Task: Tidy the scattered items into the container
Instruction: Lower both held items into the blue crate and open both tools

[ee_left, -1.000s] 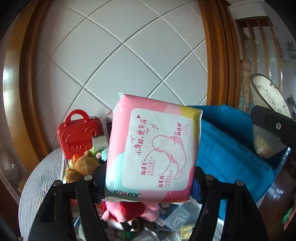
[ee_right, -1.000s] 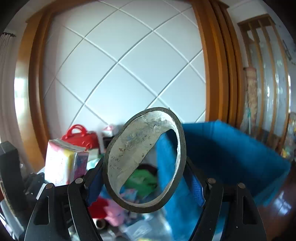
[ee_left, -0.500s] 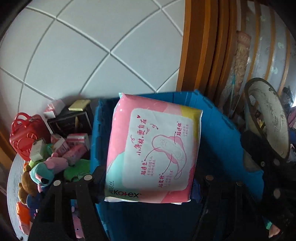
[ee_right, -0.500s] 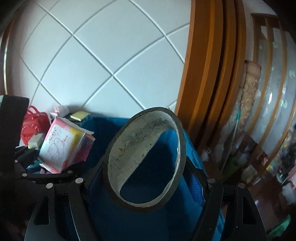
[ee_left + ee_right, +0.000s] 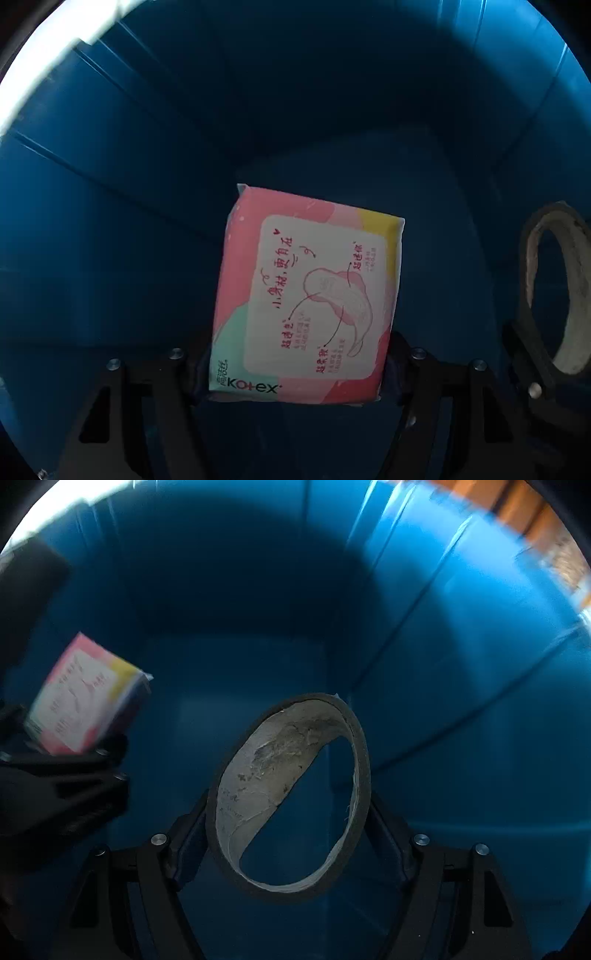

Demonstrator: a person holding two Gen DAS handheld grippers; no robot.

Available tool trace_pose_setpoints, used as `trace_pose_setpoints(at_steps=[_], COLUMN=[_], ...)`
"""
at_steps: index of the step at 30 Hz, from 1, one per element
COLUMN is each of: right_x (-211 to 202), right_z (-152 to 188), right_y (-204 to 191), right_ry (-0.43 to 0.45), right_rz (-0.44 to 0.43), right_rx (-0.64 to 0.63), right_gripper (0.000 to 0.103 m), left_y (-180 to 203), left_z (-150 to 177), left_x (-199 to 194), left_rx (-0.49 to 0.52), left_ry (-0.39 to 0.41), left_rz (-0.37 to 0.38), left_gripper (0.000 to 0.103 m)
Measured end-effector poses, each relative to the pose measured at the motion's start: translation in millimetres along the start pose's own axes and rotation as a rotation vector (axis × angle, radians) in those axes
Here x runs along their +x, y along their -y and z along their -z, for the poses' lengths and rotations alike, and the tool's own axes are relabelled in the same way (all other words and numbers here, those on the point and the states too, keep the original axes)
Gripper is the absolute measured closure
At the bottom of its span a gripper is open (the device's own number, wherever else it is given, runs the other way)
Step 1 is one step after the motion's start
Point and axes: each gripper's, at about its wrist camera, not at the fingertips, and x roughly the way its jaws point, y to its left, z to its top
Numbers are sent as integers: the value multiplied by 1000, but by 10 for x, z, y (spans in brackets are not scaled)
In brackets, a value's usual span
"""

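Observation:
My left gripper [image 5: 295, 369] is shut on a pink Kotex pad pack [image 5: 306, 295] and holds it inside the blue plastic bin [image 5: 147, 147], above its floor. My right gripper [image 5: 288, 834] is shut on a black tape roll [image 5: 288, 797] with a grey worn inner face, also inside the bin [image 5: 443, 664]. The tape roll shows at the right of the left wrist view [image 5: 554, 288]. The pad pack [image 5: 85, 698] and the left gripper [image 5: 62, 775] show blurred at the left of the right wrist view.
The bin's ribbed blue walls fill both views. Its floor [image 5: 240, 686] below the grippers looks bare. A strip of wooden frame [image 5: 554, 546] shows over the bin's rim at the upper right.
Both grippers have moved from above the table, over the bin's rim and down inside it, still holding the pad pack and the tape roll. The table items have left view.

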Motion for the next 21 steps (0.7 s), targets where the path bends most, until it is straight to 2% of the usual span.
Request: trace_pose_setpoints(at_steps=[3,8,10,14,21], right_x=[348,709,805,955,1120], right_z=[120,277,266,194,75], right_y=[-80,-172,-139,-84,-13], right_ry=[-91,-200,-211,-224,-216], right_rz=[1,-16,-27,-20,-32], right_rx=[-53,-83,-81,-90,-113], right_gripper=[26,26,26,26,25], left_y=[28,148,211,318,422], left_z=[123,236,285,374,382], left_x=[318,597,692,829,915], left_rx=[-1,33,56,113,121], left_ry=[-114,-187,-217,-247,-274], left_rz=[-4,-40,-52,-112,-134], left_gripper=[34,33,31,17,16])
